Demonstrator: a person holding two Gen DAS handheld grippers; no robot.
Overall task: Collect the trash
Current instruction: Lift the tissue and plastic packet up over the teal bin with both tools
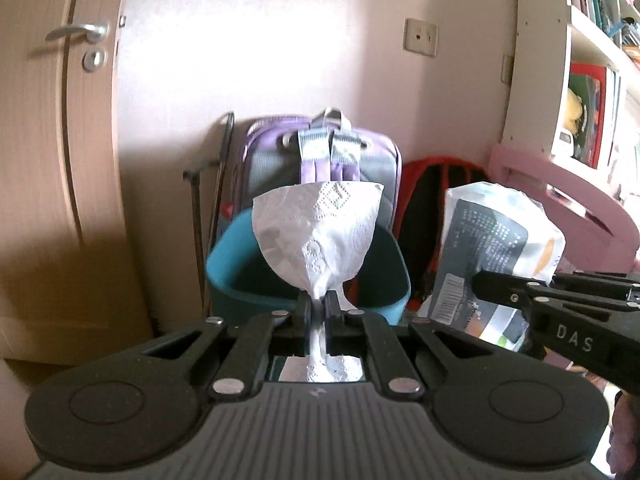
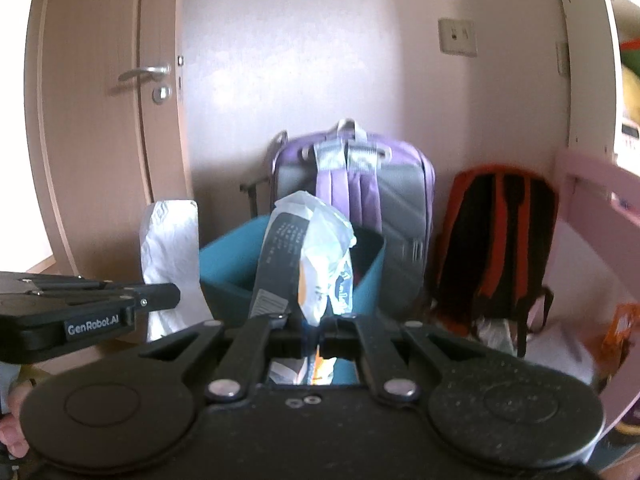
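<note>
So the left gripper [image 1: 318, 304] is clamped tight on a crumpled white embossed paper tissue [image 1: 318, 232], which fans out above the jaws. The right gripper [image 2: 318, 326] is pinched on a crinkly plastic snack wrapper [image 2: 310, 248] with dark print and a barcode. Both pieces of trash sit in the air in front of a teal open-top bin [image 1: 232, 276], which is on the floor against a purple and grey backpack [image 2: 384, 196]. An orange and black backpack [image 2: 496, 232] is to its right, a beige wooden door [image 1: 52, 140] to the left.
</note>
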